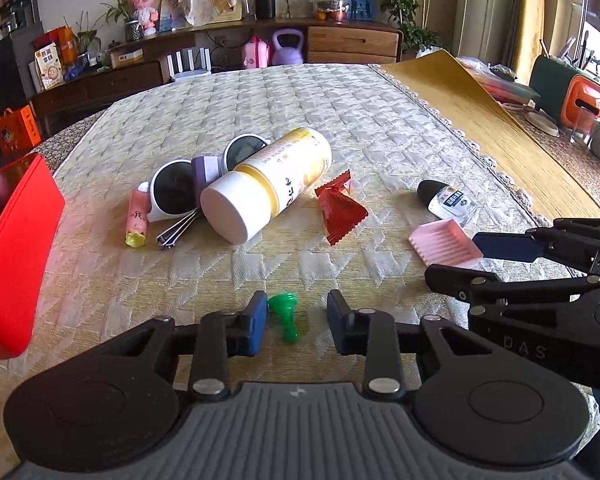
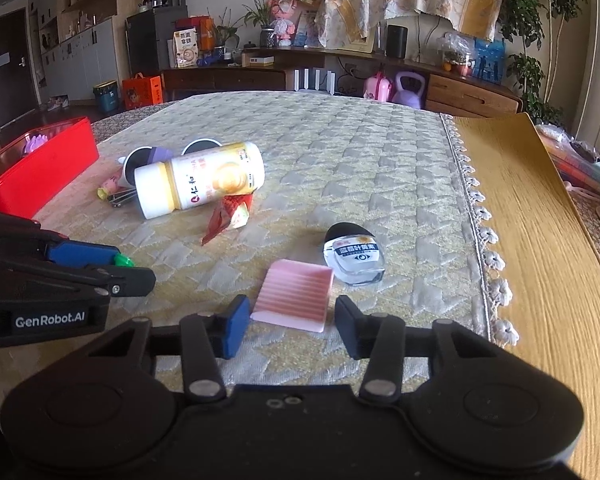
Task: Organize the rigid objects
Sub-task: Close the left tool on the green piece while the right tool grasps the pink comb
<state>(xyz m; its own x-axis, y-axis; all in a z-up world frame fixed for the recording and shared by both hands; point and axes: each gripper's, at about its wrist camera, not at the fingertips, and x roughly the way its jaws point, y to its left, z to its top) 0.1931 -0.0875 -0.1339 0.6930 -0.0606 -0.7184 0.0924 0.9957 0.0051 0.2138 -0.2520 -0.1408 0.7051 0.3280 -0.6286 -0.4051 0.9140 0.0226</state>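
1. The left hand-held gripper (image 1: 297, 326) hangs low over the quilted tabletop (image 1: 340, 120) with its jaws apart, and a small green toy (image 1: 285, 316) lies between them, close to the left finger.
2. The right hand-held gripper (image 2: 292, 326) is also spread wide, holding nothing; a pink ridged tray (image 2: 294, 295) lies flat just ahead of its fingertips.
3. Just beyond the tray rests a small clear bottle (image 2: 355, 258) with a black cap, lying on its side.
4. Further back, a big yellow-and-white bottle (image 1: 266, 190) lies on its side, leaning over a pair of white-framed sunglasses (image 1: 188, 184).
5. A red wrapped snack (image 1: 340, 210) sits beside the big bottle, and a pink tube (image 1: 136, 218) with a yellow end lies by the glasses.
6. A red box (image 1: 16, 248) stands at the left edge of the tabletop.
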